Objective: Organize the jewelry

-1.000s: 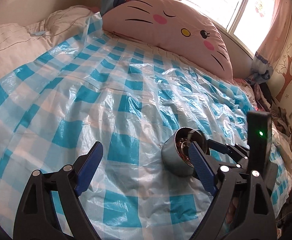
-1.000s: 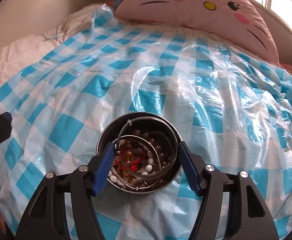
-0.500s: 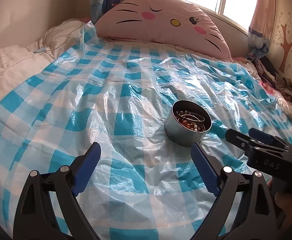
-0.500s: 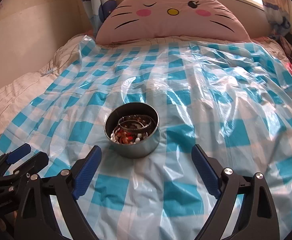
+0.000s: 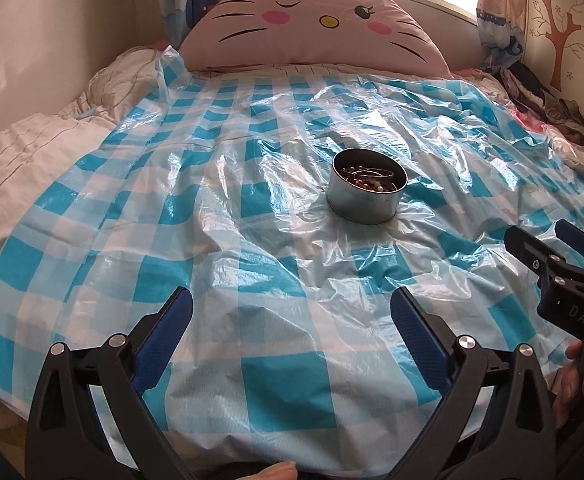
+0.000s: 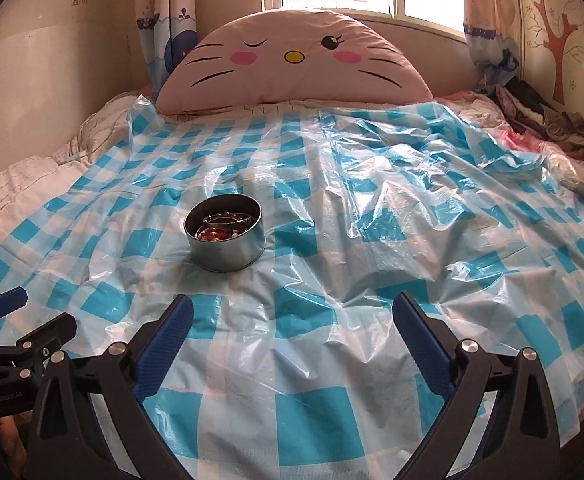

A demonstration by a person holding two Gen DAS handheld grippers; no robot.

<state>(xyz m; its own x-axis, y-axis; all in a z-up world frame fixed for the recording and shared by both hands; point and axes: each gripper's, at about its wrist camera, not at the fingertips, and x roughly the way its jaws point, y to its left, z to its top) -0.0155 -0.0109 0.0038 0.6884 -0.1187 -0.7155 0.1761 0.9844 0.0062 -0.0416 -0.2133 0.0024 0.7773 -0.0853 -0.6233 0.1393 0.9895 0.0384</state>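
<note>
Since our right gripper [image 6: 292,328] has let go of the tin [image 5: 365,186] of jewelry [image 6: 222,230] and both have drawn back, we log: tin upright mid-sheet [image 5: 252,280], left gripper [image 5: 290,324] likewise agape, holding nothing; sorting apparently finished.

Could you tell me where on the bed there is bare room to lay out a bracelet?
The checked plastic sheet lies bare between the metal tin and the cat pillow, and right of the tin. The clothes pile crowds the far right edge.
</note>
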